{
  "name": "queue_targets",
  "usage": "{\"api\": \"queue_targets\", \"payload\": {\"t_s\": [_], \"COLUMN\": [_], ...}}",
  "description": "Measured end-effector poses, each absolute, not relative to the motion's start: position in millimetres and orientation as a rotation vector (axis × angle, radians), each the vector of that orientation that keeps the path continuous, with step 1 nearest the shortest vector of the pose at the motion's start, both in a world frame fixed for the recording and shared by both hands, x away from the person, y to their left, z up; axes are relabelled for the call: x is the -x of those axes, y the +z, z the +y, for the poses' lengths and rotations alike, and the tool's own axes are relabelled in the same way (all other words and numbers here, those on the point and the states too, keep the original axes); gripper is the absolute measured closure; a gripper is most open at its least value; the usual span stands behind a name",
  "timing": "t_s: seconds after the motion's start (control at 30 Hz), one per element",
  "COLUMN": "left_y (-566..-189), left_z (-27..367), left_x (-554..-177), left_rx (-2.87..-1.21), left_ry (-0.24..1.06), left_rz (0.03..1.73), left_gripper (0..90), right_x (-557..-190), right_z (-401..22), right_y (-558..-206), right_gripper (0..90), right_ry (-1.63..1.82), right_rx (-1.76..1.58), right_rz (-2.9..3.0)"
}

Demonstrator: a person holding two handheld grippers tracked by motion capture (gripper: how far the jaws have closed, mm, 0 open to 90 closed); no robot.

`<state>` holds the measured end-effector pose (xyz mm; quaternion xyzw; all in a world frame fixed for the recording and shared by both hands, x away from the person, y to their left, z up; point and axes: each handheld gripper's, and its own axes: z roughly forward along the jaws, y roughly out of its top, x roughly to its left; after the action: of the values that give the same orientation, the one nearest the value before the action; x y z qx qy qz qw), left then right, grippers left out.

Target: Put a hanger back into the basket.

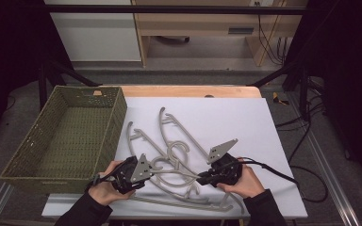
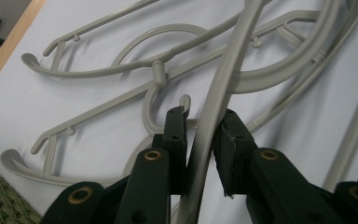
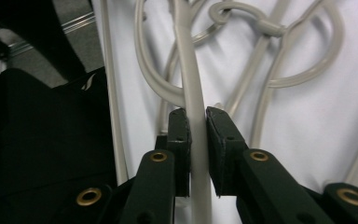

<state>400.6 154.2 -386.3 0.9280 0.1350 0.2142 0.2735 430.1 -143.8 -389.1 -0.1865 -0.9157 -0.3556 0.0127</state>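
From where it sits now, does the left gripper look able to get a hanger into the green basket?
Probably yes. The left gripper is shut on a hanger arm right beside the basket, whose top is open. But the right gripper clamps the same hanger, and others lie tangled with it.

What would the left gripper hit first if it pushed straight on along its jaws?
Probably the hook of the hanger lying just ahead on the white sheet. The left gripper is already shut on a grey hanger bar, which runs on ahead of it. Depth is unclear.
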Motion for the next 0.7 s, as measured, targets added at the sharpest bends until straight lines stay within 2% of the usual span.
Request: {"api": "queue_targets", "payload": {"t_s": [0.3,0.47,0.53,0.57,0.6,0.67,0.7], "left_y": [-382.3,-377.1,-375.3,-374.8,-374.1,-373.4,-373.1], "left_z": [153.6,155.8,157.2,158.2,160.7,162.1,163.0], "left_x": [-392.7,-390.3,-390.4,-391.0,-392.5,-393.5,-393.8], "left_rx": [-2.486,-2.434,-2.41,-2.397,-2.371,-2.363,-2.351], "left_ry": [0.531,0.487,0.497,0.496,0.498,0.496,0.502], "left_rz": [0.322,0.347,0.38,0.395,0.432,0.452,0.469], "left_gripper": [81.1,82.2,82.2,82.2,82.2,82.2,82.2], "right_x": [-431.0,-432.2,-432.6,-432.5,-431.8,-431.3,-430.2], "right_z": [-153.0,-164.2,-167.3,-169.2,-173.7,-176.0,-180.0], "right_y": [-382.6,-378.0,-376.6,-375.3,-372.8,-371.1,-368.1], "right_gripper": [70.6,61.2,60.1,57.9,50.3,48.6,44.2], "right_ry": [-1.212,-1.368,-1.402,-1.433,-1.504,-1.536,-1.588], "right_rx": [0.707,0.791,0.799,0.819,0.864,0.889,0.908], "right_rz": [-2.888,-2.84,-2.838,-2.828,-2.809,-2.817,-2.817]}}
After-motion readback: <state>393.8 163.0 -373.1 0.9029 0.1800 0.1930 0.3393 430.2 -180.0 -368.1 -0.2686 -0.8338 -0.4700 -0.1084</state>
